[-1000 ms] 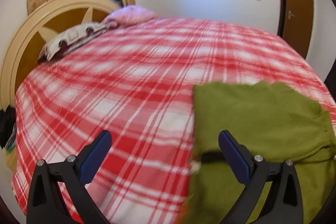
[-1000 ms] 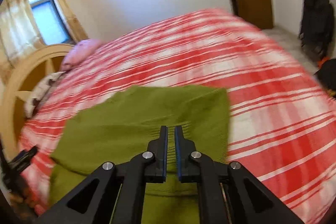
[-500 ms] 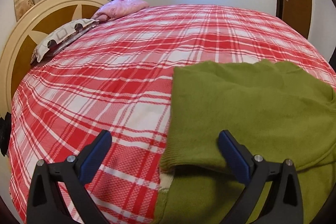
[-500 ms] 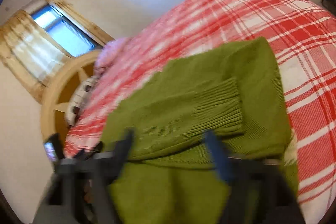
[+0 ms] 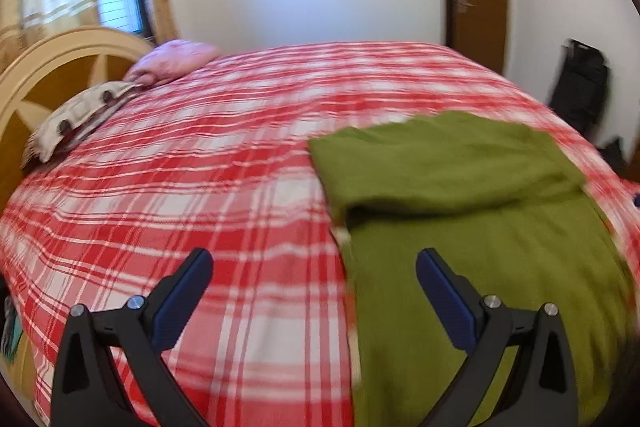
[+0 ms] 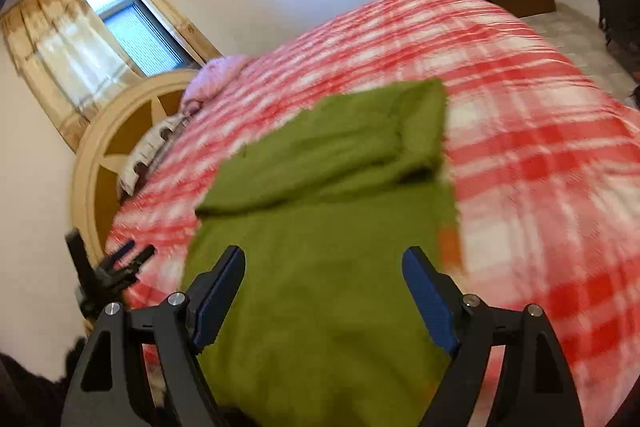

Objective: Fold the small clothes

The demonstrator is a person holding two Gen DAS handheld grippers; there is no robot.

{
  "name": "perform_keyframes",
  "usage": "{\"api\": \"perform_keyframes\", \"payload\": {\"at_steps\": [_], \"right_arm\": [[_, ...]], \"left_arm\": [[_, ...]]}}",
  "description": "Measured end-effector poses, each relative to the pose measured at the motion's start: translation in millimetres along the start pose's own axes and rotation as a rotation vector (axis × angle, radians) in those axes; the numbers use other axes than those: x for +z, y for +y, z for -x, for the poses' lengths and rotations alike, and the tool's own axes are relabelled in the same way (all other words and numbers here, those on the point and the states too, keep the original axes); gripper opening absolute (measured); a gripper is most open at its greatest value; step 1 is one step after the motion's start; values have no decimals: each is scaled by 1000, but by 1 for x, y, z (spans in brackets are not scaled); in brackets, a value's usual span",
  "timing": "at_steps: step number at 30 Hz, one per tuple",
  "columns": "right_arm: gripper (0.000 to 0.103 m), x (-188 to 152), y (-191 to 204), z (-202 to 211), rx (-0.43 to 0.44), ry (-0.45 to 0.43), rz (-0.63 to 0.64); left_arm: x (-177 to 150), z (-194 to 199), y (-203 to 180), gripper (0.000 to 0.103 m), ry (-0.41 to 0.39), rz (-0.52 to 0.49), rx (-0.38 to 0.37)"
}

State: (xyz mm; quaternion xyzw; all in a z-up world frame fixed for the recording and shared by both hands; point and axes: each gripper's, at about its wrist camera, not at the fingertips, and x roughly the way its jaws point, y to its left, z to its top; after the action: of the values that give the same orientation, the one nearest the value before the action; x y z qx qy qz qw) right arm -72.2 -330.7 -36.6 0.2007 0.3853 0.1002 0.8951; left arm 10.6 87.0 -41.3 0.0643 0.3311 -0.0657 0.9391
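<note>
Green sweater (image 5: 472,227): lies on the plaid bedspread (image 5: 200,167), right of frame, far part doubled back with its fold edge across mid-frame. Left gripper (image 5: 314,291): wide open, empty, straddling the sweater's left edge. Right gripper (image 6: 324,287): wide open, empty, above the sweater's lower half. Pillows (image 5: 80,115): upper left.

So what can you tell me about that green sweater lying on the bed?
The green sweater looks like soft olive knit wool. It lies flat on the red and white checked bedspread, partly folded: its far part is doubled over the rest, leaving a thick rounded edge across the middle. A small pale patch, maybe a label, shows at its side edge. Nothing grips it: the left gripper hovers open over its edge, and the right gripper hovers open above its near part. The pictures are blurred, so finer detail is lost.
</note>
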Motion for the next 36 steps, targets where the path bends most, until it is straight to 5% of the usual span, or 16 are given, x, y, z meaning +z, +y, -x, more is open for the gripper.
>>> {"api": "perform_keyframes", "payload": {"at_steps": [5,11,14,18,25,28,30,36], "right_arm": [[81,-57,-1,32,-118,150,63],[81,-108,-9,52,-86,214,27],[81,-131,-10,42,-15,264,-31],[81,-154,3,17,-54,388,22],[81,-170,-12,5,-112,432,-42],[63,-174,-19,2,-76,436,-91],[47,-175,-25,-4,-66,444,-121],[43,-181,-28,-19,-18,458,-158]], "left_arm": [[-41,29,-18,103,47,-80,-116],[-82,44,-31,103,140,-41,-214],[-96,49,-32,103,181,10,-264],[-111,57,-35,103,209,47,-313],[-126,55,-40,103,244,74,-334],[-129,50,-39,99,270,90,-358],[-133,46,-40,86,307,110,-395],[-143,37,-54,71,378,68,-429]]}}
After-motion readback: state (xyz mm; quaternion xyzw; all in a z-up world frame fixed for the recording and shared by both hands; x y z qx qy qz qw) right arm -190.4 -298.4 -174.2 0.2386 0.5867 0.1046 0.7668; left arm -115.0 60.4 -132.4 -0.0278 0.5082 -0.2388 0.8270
